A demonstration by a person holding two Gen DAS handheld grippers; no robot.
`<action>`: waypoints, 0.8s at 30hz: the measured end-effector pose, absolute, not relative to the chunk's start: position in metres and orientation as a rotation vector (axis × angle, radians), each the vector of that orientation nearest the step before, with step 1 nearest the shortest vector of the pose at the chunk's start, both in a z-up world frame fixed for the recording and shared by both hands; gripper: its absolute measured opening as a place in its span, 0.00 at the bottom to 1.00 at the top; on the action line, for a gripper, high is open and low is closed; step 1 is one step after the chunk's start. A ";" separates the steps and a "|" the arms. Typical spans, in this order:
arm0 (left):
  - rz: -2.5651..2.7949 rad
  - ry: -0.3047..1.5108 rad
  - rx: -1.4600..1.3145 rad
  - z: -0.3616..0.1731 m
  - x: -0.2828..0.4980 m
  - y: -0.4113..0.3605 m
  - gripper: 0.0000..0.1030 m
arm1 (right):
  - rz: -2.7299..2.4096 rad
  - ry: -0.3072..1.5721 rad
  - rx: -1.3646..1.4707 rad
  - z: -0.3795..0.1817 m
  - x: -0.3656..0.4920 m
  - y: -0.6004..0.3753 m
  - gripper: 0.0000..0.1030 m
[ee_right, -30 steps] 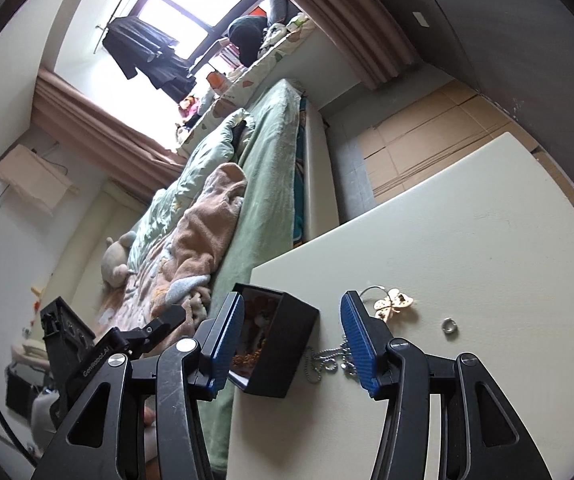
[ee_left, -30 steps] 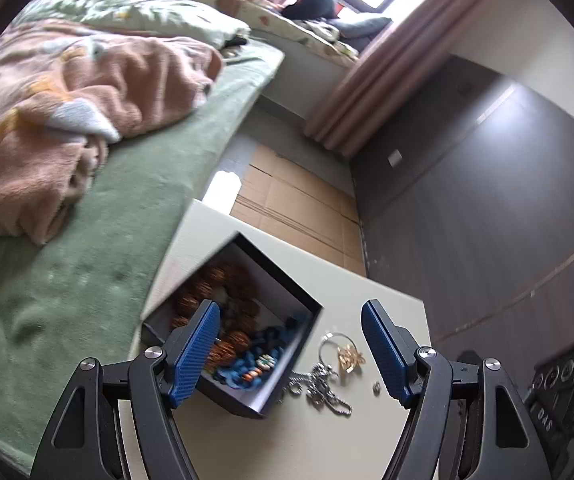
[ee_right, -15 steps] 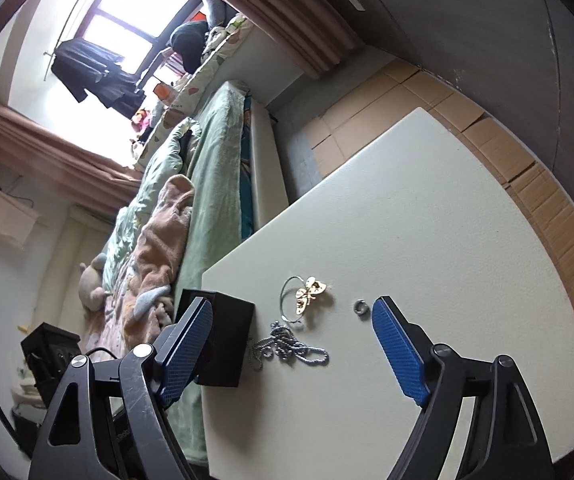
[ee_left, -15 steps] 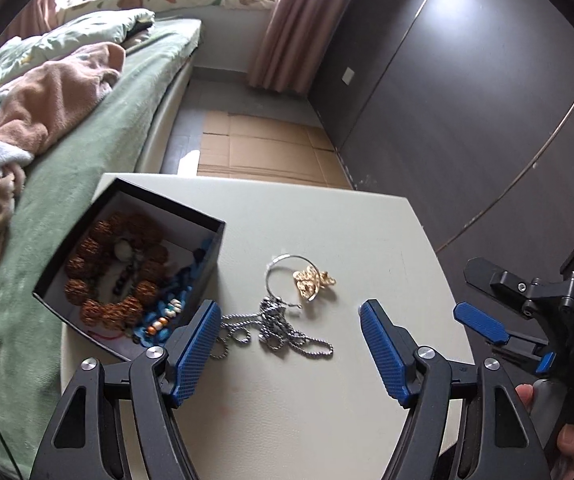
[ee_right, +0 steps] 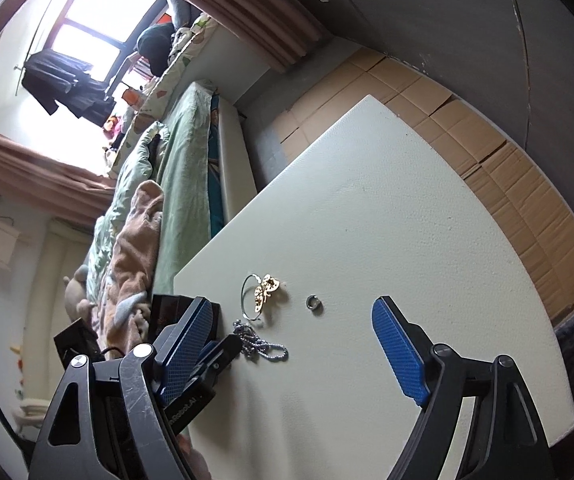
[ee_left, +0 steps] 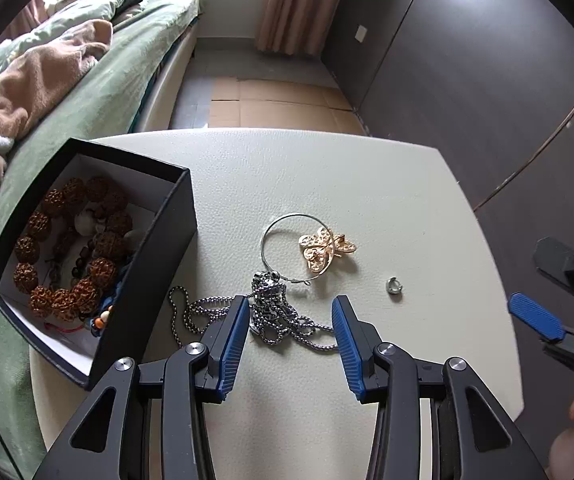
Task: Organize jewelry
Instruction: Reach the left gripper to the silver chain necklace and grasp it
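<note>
Reaching down over the pale worktop (ee_left: 327,168), the left gripper (ee_left: 287,316) has just been narrowing its still-apart jaws around the silver chain (ee_left: 275,316) beside the black box (ee_left: 155,264), seemingly to lift it in, while the right gripper (ee_right: 295,340) hovers wide open.

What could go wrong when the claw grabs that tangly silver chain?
The left claw has just been closing around the silver chain, which lies in a heap, so it might catch only a few loops and the rest could dangle or slip out. The chain also touches the hoop earring with the gold butterfly, so lifting it might drag that along. The tiny ring lies loose nearby and could get knocked away.
</note>
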State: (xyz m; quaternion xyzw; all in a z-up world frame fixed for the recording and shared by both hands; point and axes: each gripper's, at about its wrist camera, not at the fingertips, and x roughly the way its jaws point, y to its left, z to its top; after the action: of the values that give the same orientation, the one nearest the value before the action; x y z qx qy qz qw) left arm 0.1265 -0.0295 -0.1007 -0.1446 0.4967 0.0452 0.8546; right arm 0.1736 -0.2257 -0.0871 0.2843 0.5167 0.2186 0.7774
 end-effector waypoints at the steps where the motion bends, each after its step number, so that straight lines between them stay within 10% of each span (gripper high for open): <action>1: 0.103 1.048 -0.290 -0.103 0.129 -0.030 0.43 | 0.471 1.121 0.607 -0.087 0.174 -0.224 0.80; 8: 0.173 1.060 -0.230 -0.117 0.137 -0.031 0.42 | 0.462 1.160 0.519 -0.092 0.179 -0.209 0.80; 14: 0.203 1.039 -0.153 -0.119 0.138 -0.036 0.17 | 0.467 1.197 0.402 -0.100 0.184 -0.188 0.55; 24: 0.096 0.975 -0.389 -0.094 0.123 -0.003 0.11 | 0.431 1.257 0.353 -0.123 0.193 -0.174 0.36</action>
State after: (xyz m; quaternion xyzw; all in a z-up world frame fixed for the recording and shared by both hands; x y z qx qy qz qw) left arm 0.1227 -0.0032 -0.0939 -0.1855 0.4653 0.0459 0.8643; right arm 0.1933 -0.1741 -0.1225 0.1631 0.5801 0.1990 0.7728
